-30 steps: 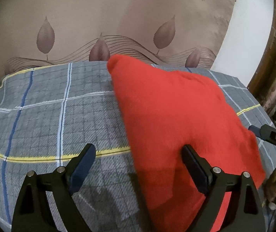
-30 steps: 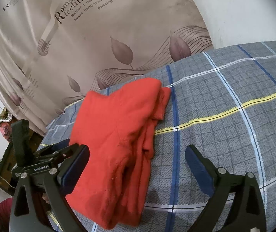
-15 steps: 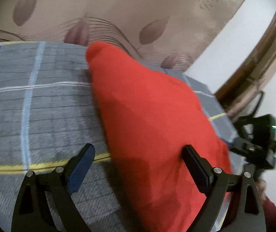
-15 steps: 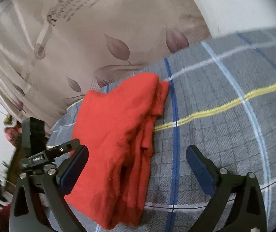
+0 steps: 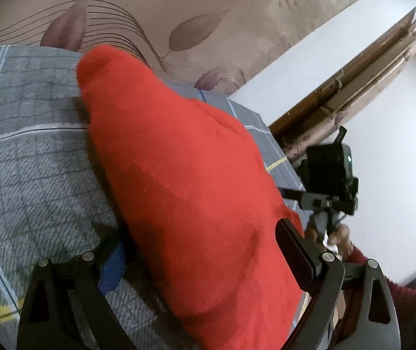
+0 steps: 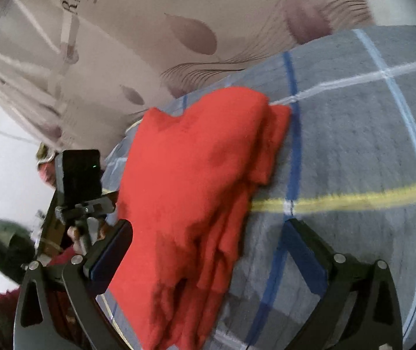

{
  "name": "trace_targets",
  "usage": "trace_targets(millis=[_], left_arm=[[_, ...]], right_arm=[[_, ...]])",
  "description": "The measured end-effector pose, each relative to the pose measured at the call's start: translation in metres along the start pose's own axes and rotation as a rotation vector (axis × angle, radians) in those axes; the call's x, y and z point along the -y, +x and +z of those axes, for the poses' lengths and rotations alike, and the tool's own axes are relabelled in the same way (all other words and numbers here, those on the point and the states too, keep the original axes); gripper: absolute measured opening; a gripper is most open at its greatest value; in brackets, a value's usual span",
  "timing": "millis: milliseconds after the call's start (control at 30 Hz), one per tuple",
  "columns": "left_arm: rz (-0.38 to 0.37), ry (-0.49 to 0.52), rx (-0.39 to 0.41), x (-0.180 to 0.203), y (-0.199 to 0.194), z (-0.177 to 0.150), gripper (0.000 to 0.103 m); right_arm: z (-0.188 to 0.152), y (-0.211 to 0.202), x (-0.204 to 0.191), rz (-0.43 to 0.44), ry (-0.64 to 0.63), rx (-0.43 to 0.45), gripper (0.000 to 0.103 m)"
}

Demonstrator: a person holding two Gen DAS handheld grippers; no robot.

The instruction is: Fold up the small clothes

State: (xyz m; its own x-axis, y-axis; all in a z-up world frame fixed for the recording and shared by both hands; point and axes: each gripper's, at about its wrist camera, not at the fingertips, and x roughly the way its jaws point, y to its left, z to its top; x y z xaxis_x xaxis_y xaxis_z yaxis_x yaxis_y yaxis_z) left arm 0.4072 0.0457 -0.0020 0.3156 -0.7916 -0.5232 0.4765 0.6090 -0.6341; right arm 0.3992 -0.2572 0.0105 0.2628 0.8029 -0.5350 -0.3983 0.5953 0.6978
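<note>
A red folded garment (image 5: 184, 192) lies on a grey plaid bedsheet (image 5: 29, 175). In the left wrist view my left gripper (image 5: 202, 253) is open, its jaws astride the garment's near end, close above it. In the right wrist view the same garment (image 6: 196, 180) shows stacked layers along its right edge. My right gripper (image 6: 208, 250) is open, its jaws either side of the garment's near end. Each gripper shows in the other's view: the right one (image 5: 327, 186) and the left one (image 6: 82, 186), at the bed's edge.
A beige curtain with leaf prints (image 5: 178, 14) hangs behind the bed. A white wall (image 5: 397, 116) and a wooden frame (image 5: 353, 87) stand to the right. The plaid sheet (image 6: 368, 145) stretches to the right of the garment.
Both grippers have moved in closer and lower over the garment's near end and tilted. Both stay open. The garment has not moved.
</note>
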Motion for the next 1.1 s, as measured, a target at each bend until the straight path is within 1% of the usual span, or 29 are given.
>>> trace_targets(millis=[200, 300, 400, 533, 600, 667, 700, 767, 833, 967, 1000, 1033, 1067, 1100], left_arm=[[-0.017, 0.018, -0.017, 0.0, 0.007, 0.008, 0.092], [-0.01, 0.034, -0.019, 0.001, 0.009, 0.008, 0.092], [-0.001, 0.052, -0.023, 0.004, 0.013, 0.008, 0.092], [0.0, 0.041, -0.012, 0.003, 0.012, 0.007, 0.092], [0.023, 0.031, -0.011, 0.002, 0.012, 0.005, 0.084], [0.034, 0.013, -0.008, 0.0, 0.012, 0.006, 0.081], [0.034, 0.005, -0.007, -0.001, 0.012, 0.007, 0.08], [0.034, -0.004, -0.006, -0.002, 0.012, 0.007, 0.079], [0.04, 0.009, -0.003, -0.001, 0.012, 0.006, 0.079], [0.047, 0.013, 0.01, 0.001, 0.012, 0.005, 0.079], [0.052, 0.011, 0.013, 0.001, 0.012, 0.005, 0.079], [0.082, 0.007, 0.015, 0.004, 0.013, 0.006, 0.077], [0.122, 0.003, 0.02, 0.006, 0.015, 0.006, 0.064], [0.169, 0.001, 0.024, 0.007, 0.016, 0.005, 0.054]], right_arm=[[0.019, 0.029, -0.01, 0.131, -0.07, -0.074, 0.103], [0.022, 0.038, -0.015, 0.161, -0.09, -0.102, 0.103], [0.025, 0.04, -0.014, 0.2, -0.073, -0.093, 0.103], [0.025, 0.038, -0.012, 0.226, -0.052, -0.078, 0.103], [0.023, 0.036, -0.01, 0.225, -0.042, -0.07, 0.099], [0.023, 0.034, -0.008, 0.217, -0.032, -0.07, 0.095], [0.024, 0.034, -0.008, 0.216, -0.028, -0.072, 0.094], [0.024, 0.034, -0.008, 0.22, -0.018, -0.068, 0.094], [0.025, 0.038, -0.012, 0.203, -0.022, -0.07, 0.094], [0.027, 0.047, -0.018, 0.2, -0.037, -0.069, 0.094], [0.027, 0.048, -0.019, 0.196, -0.038, -0.065, 0.091], [0.027, 0.049, -0.02, 0.19, -0.039, -0.065, 0.086], [0.027, 0.05, -0.019, 0.177, -0.036, -0.069, 0.061], [0.027, 0.053, -0.015, 0.159, -0.016, -0.081, 0.035]])
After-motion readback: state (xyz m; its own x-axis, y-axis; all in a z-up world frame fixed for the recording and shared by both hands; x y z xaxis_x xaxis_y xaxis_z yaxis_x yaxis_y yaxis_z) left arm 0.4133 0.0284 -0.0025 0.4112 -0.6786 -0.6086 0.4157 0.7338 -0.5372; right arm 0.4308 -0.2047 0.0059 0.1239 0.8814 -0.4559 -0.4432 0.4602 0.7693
